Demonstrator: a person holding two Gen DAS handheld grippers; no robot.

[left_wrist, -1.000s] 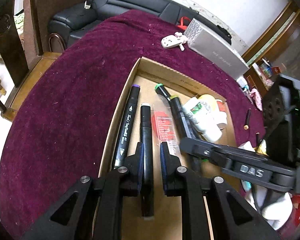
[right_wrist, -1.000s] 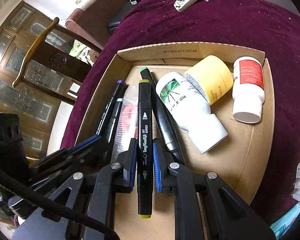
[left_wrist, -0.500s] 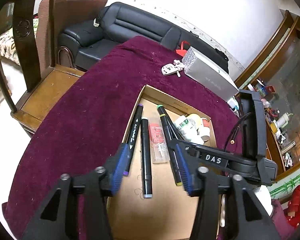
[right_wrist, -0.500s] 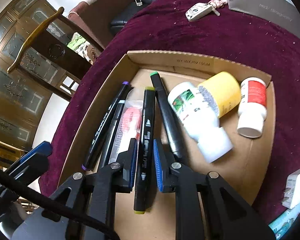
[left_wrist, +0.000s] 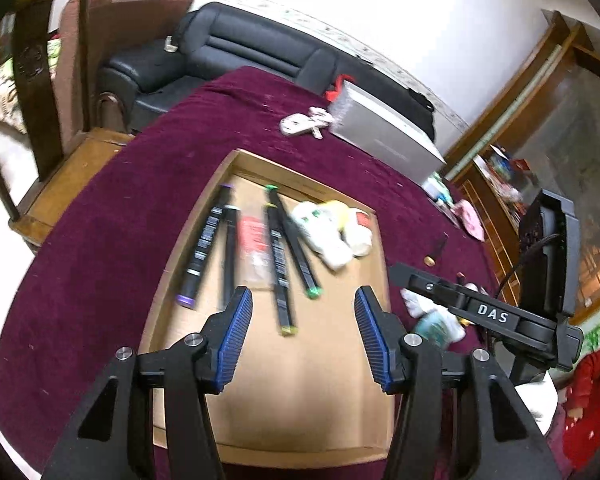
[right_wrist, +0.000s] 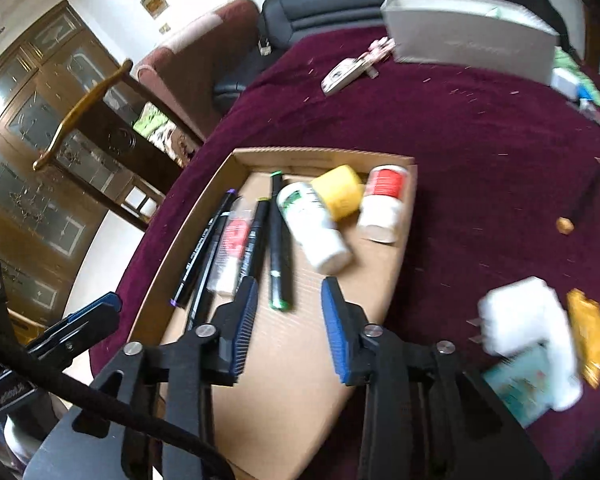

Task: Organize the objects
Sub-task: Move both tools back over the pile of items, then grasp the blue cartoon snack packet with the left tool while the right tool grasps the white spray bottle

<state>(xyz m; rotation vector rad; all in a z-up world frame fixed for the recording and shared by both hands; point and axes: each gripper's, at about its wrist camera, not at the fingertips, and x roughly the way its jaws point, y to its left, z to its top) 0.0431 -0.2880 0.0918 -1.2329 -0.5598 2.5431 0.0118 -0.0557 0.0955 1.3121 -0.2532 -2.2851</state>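
A shallow cardboard tray point(left_wrist: 300, 392) lies on the maroon cloth; it also shows in the right wrist view point(right_wrist: 300, 368). Several black markers point(left_wrist: 204, 248) lie side by side in its left part, with a red-labelled packet point(left_wrist: 254, 244) among them. A white bottle point(right_wrist: 314, 224), a yellow-capped jar point(right_wrist: 340, 192) and a red-labelled bottle point(right_wrist: 382, 204) lie at the far right. My left gripper point(left_wrist: 304, 336) is open and empty above the tray's near half. My right gripper point(right_wrist: 286, 324) is open and empty above the tray, just behind the green-tipped marker point(right_wrist: 278, 248).
A grey box point(left_wrist: 384, 136) and a white key fob point(left_wrist: 300, 124) lie on the far cloth. A white plug point(right_wrist: 520, 320), a teal packet point(right_wrist: 528, 384) and an orange wrapper point(right_wrist: 588, 332) lie right of the tray. A wooden chair point(left_wrist: 40, 80) and black sofa point(left_wrist: 240, 48) stand beyond the table.
Both grippers opened, let go of their markers and drew back and up from the tray. The released markers now lie flat in the tray.
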